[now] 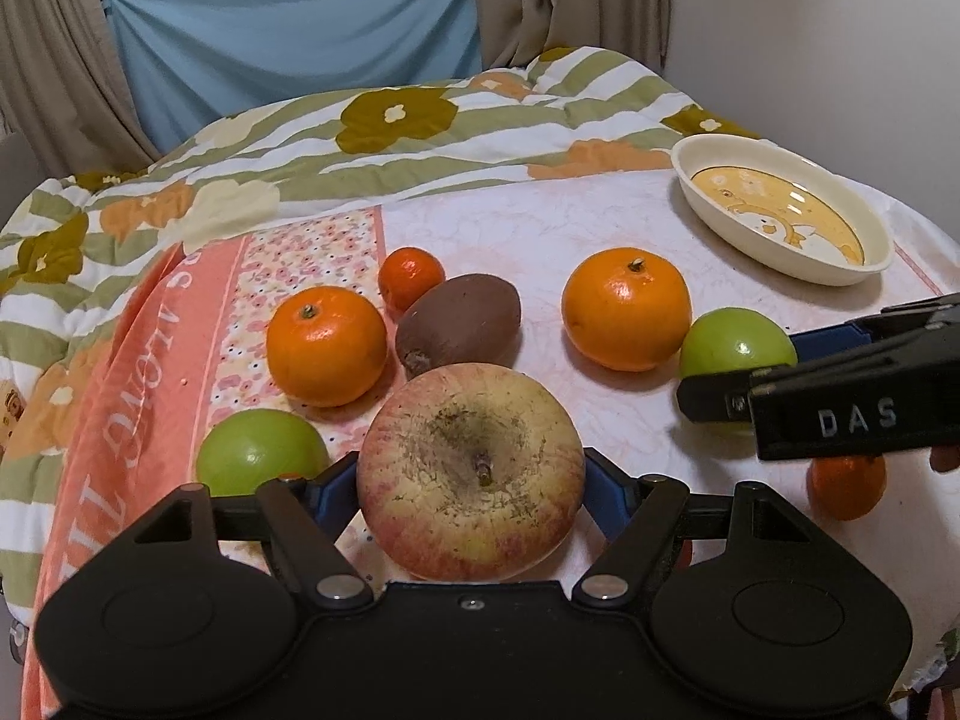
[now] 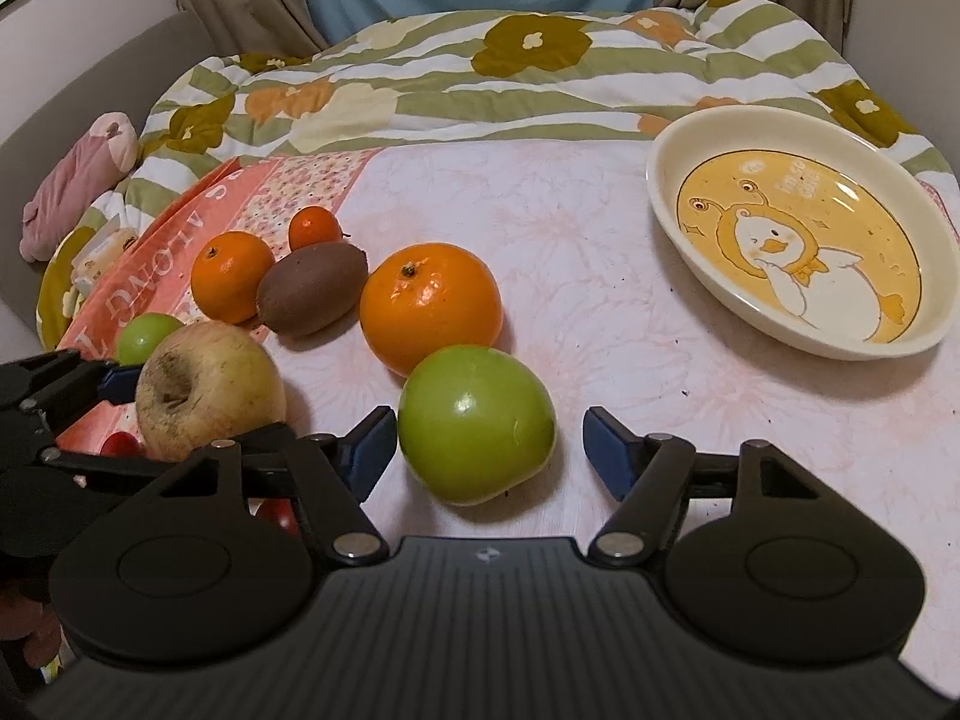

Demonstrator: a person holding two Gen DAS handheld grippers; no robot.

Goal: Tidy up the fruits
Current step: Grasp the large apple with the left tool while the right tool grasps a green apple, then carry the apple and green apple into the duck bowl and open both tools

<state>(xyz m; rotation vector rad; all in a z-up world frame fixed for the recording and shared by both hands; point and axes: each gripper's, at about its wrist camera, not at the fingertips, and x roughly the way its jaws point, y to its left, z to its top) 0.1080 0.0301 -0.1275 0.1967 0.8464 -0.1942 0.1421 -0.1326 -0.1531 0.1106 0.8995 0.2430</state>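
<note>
The left hand-held gripper [image 1: 471, 480] is closed around a large red-yellow apple [image 1: 471, 471], its blue pads pressed against both sides of the fruit, stem end facing the camera. Just to its left lies a green apple [image 1: 261, 450]. Behind the held apple sit a brown kiwi [image 1: 459, 321] and, touching or nearly touching it, an orange [image 1: 327, 345], with a small tangerine [image 1: 411, 277] just behind them. Farther right is a larger orange [image 1: 626, 315].

The right hand-held gripper [image 2: 489, 450] stands wide, its blue pads on either side of a second green apple [image 2: 477, 423] without touching it. That apple rests right against the larger orange [image 2: 431, 307]. In the left wrist view another small tangerine [image 1: 846, 486] shows partly hidden under the right hand-held gripper.

All the loose fruit lies on a pale pink patterned cloth [image 2: 570, 228] spread over a bed. Well apart to the right sits a cream oval dish [image 2: 804, 228] with a yellow cartoon duck printed inside, holding no fruit. Behind the cloth lies a green-and-white striped flowered quilt [image 2: 480, 78].
</note>
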